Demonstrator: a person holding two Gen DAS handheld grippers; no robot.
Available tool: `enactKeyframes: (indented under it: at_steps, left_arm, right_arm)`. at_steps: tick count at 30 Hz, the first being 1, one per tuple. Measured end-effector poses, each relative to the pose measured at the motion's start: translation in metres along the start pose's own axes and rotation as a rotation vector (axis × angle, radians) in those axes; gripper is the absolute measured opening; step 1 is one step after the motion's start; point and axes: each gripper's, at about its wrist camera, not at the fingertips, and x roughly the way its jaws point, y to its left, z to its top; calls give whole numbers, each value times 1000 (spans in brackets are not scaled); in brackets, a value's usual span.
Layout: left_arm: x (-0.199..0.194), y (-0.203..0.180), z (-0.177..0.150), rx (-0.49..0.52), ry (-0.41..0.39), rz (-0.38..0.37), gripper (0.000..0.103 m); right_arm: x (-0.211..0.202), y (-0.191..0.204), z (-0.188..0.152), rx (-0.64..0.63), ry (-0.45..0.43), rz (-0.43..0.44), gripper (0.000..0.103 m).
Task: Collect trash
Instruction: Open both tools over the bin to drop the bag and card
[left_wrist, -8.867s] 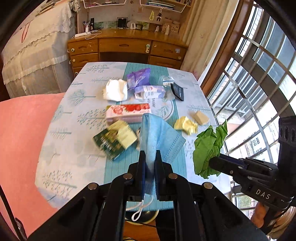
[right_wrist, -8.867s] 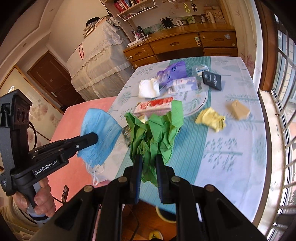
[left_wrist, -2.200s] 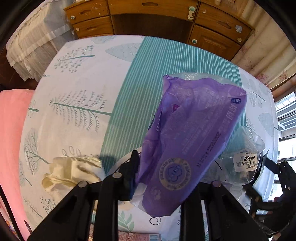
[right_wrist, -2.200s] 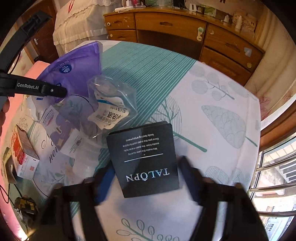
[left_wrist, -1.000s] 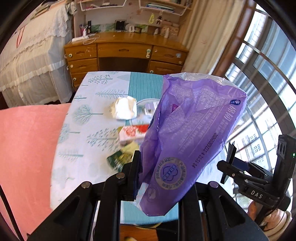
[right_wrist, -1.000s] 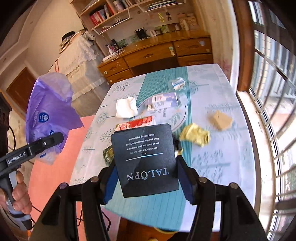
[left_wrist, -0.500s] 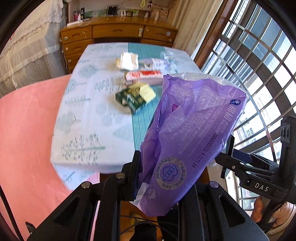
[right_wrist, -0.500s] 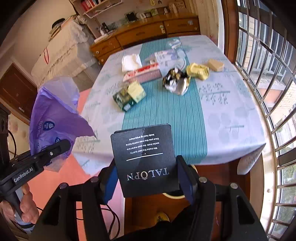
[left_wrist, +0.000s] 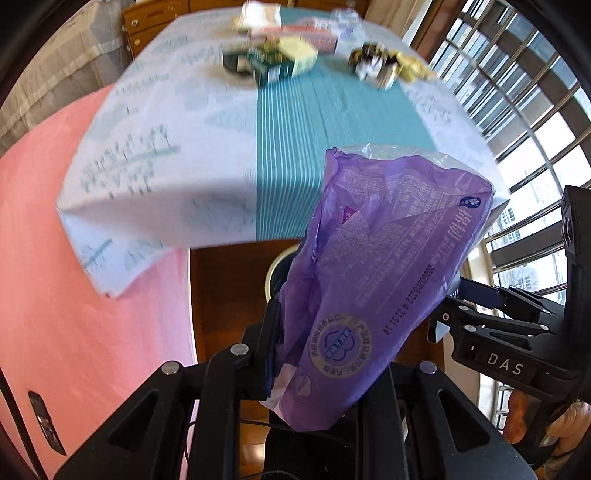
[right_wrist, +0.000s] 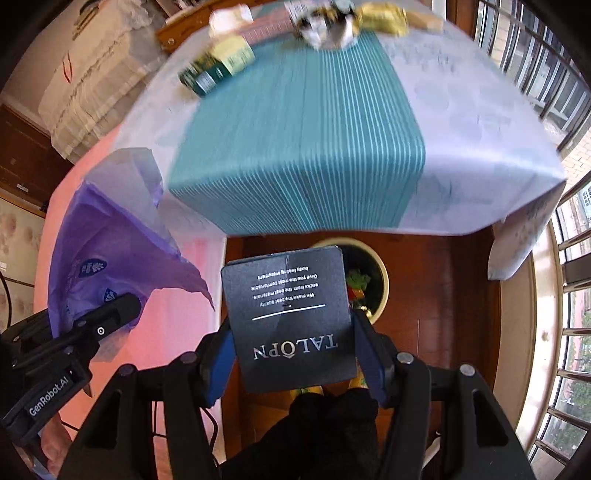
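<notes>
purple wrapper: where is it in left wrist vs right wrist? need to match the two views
Left wrist: the purple wrapper fills centre-right, clamped in the left gripper.
Right wrist: it sits at the left edge, above the left gripper.
Shared landmark: the teal striped runner on the table, above the wrapper in both views.

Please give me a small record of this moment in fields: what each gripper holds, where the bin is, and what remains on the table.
left gripper: shut on purple wrapper
right gripper: shut on black card
bin: on the floor beyond the table's near edge, partly hidden behind the card, trash inside
table: green box, crumpled foil, yellow paper at the far end
</notes>
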Motion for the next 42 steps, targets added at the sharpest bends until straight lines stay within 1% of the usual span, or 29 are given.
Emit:
enactKeyframes:
  at_steps: [4, 6, 11, 15, 18, 19, 20, 21, 22, 23, 25, 27, 28, 29, 31, 33, 36, 40, 42]
  left_arm:
    - [67, -1, -20, -33, 56, 21, 18]
    - [97, -2, -28, -42, 70, 26, 18]
    - [179, -7, -40, -27, 109, 50, 19]
    - [233, -12, -44, -17, 129, 61, 21]
    - [263, -15, -42, -14, 123, 67, 28]
    - [269, -15, -41, -16, 117, 67, 34]
    - [276, -16, -39, -17, 111, 67, 44]
    - [281, -17, -37, -19, 107, 66, 50]
    - [285, -15, -35, -24, 105, 66, 64]
    - [289, -13, -33, -33, 105, 71, 75]
    - [293, -9, -34, -52, 106, 80, 80]
    - [292, -3, -31, -60, 107, 90, 85]
    - [290, 0, -31, -63, 106, 102, 95]
    - [288, 3, -30, -66, 101, 117, 102]
    - [285, 7, -30, -70, 90, 131, 102]
    - [281, 10, -30, -72, 90, 148, 102]
    - [276, 15, -30, -89, 86, 154, 102]
    - [268, 19, -29, -111, 72, 153, 102]
    - [262, 19, -29, -115, 61, 154, 102]
  right_arm:
    - [63, -26, -18, 33, 64, -12, 59]
    - [96, -40, -25, 55, 85, -12, 59]
    - [172, -71, -34, 82, 103, -27, 60]
    - [222, -93, -30, 106, 105, -19, 60]
    - [250, -106, -25, 125, 90, -18, 61]
    - [258, -110, -24, 131, 82, -13, 61]
    - [264, -113, -22, 134, 75, -9, 62]
    - [269, -115, -22, 134, 66, -11, 62]
    - [273, -116, -21, 132, 57, -19, 65]
    - [276, -117, -19, 129, 51, -32, 70]
    - [283, -118, -17, 132, 49, -58, 72]
    - [281, -119, -13, 147, 43, -59, 73]
    - [281, -120, -11, 152, 40, -57, 75]
    - [280, -119, -10, 155, 37, -55, 77]
    - [279, -117, -9, 149, 36, -53, 80]
    - [279, -114, -8, 135, 40, -54, 80]
    - [276, -110, -8, 113, 45, -54, 81]
    - [269, -105, -6, 93, 42, -61, 89]
    - [263, -103, -5, 96, 37, -54, 90]
